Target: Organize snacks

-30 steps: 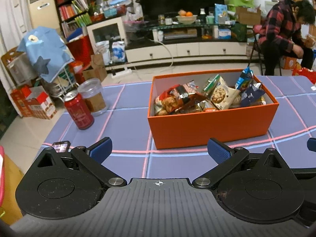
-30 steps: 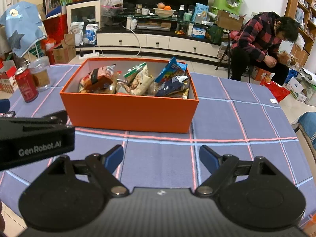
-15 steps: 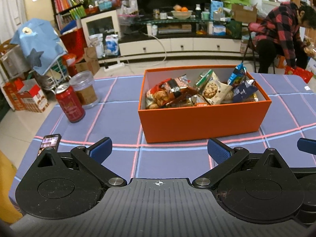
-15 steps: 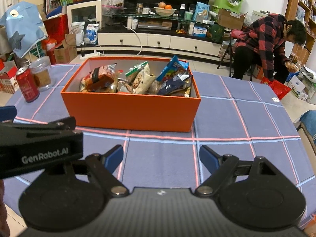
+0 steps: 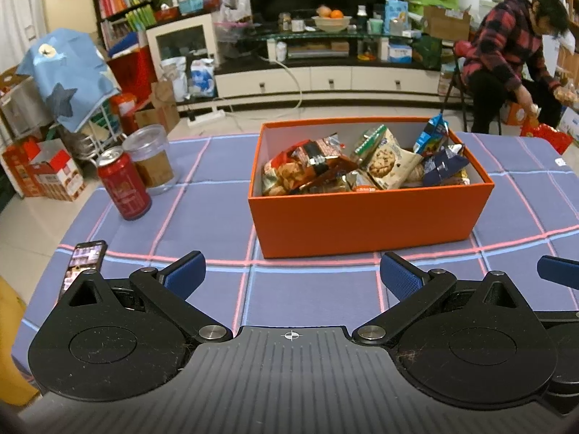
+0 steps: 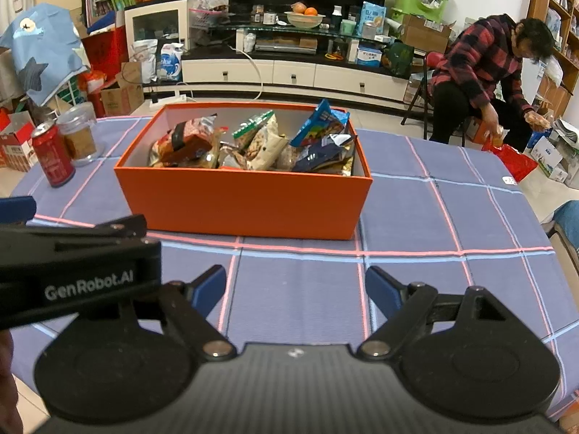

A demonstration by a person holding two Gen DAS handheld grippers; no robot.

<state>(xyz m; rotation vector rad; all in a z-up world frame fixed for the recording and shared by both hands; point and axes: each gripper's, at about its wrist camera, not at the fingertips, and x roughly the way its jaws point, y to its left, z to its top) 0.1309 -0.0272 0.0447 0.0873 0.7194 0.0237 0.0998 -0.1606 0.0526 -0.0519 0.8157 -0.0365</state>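
- Left gripper (image 5: 291, 275): fingers were spread wide, nothing between them, just bare tablecloth below.
- Right gripper (image 6: 295, 287): same, fingers released and empty, pointing down at the table (image 6: 452, 217) short of the box.
- Both grippers sat side by side near the table's front edge; the left one's body showed at the left of the right wrist view.
- Orange box (image 5: 365, 217) stood just past the fingers, mid-table, open top, no lid in view.
- Snacks (image 5: 362, 166) were all inside it as far as I could see: cookie bag, red-brown bags, blue packs, heaped loosely and some sticking above the rim.
- No loose snack packs on the cloth around the box.
- Red can (image 5: 123, 188) and clear jar (image 5: 152, 161) stood together at the left, well apart from the box; phone (image 5: 85, 262) lay by the left fingers.
- My read: gathering looked done or nearly so; at most tidying the heap was left. Can't tell whether can and jar counted.
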